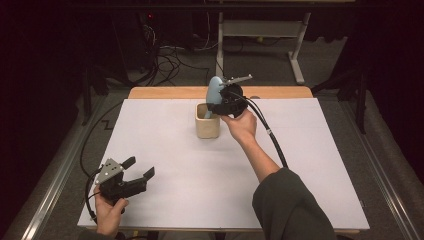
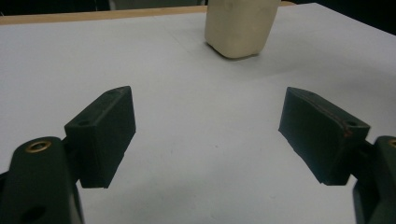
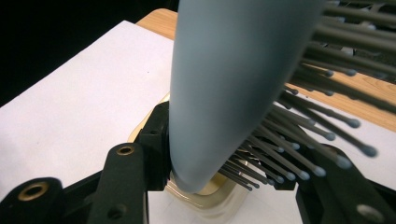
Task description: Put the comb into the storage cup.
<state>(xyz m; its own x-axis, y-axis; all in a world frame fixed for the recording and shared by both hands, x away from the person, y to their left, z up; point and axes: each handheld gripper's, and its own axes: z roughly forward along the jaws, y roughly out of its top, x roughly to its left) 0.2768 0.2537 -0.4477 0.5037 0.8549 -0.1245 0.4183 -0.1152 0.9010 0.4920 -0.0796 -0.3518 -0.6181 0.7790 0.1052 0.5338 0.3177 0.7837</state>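
A light blue hairbrush (image 1: 215,90) with grey bristles stands upright over a cream square cup (image 1: 207,122) at the back middle of the white table. My right gripper (image 1: 217,106) is shut on the brush head, just above the cup's rim. In the right gripper view the brush (image 3: 233,84) runs up between the jaws, its lower end in the mouth of the cup (image 3: 205,198). My left gripper (image 1: 141,167) rests low at the table's front left, open with nothing between its jaws. Beyond that gripper (image 2: 208,135) in its own view stands the cup (image 2: 240,25).
The white sheet (image 1: 300,150) covers the table; a wooden strip (image 1: 170,92) shows along the far edge. Behind the table are floor cables (image 1: 165,60) and a metal desk frame (image 1: 260,30). The right gripper's cable (image 1: 272,137) trails over the table.
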